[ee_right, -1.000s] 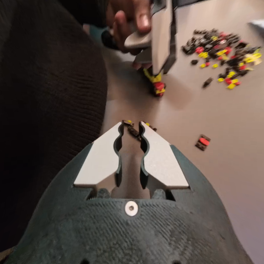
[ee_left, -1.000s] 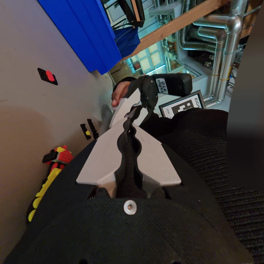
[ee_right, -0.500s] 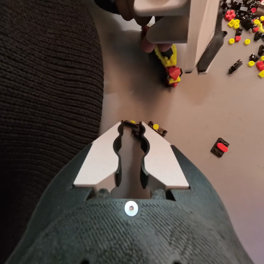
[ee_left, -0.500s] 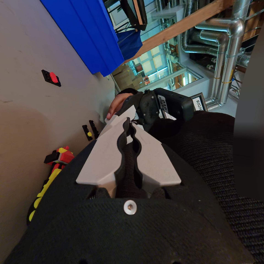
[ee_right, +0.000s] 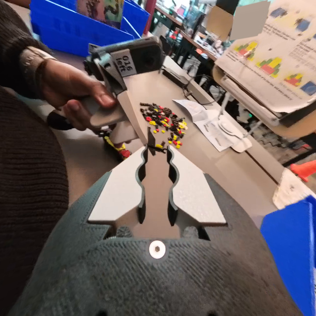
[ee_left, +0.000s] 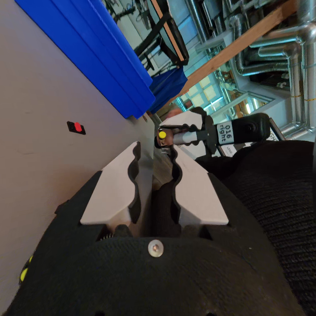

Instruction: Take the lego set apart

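My right gripper [ee_right: 156, 148] is shut on a small thin black lego piece with a yellow stud [ee_right: 158, 146] and holds it above the table. The left wrist view shows the same piece [ee_left: 162, 135] in the right gripper's tips. My left gripper [ee_left: 154, 147] is open and empty, its tips just beside that piece. The rest of the lego model [ee_right: 119, 148], yellow, red and black, lies on the table under the left gripper and the hand. Only a yellow corner of it [ee_left: 24, 275] shows in the left wrist view.
A pile of loose black, red and yellow pieces [ee_right: 162, 119] lies further back. A black plate with a red piece [ee_left: 76, 127] lies alone. Blue bins [ee_right: 77, 29] stand behind, another blue bin [ee_right: 290, 248] at right. White instruction sheets [ee_right: 213, 123] lie beside the pile.
My right gripper has closed on the black piece with the yellow stud and lifted it off the table. My left gripper has opened wider and now points at that piece.
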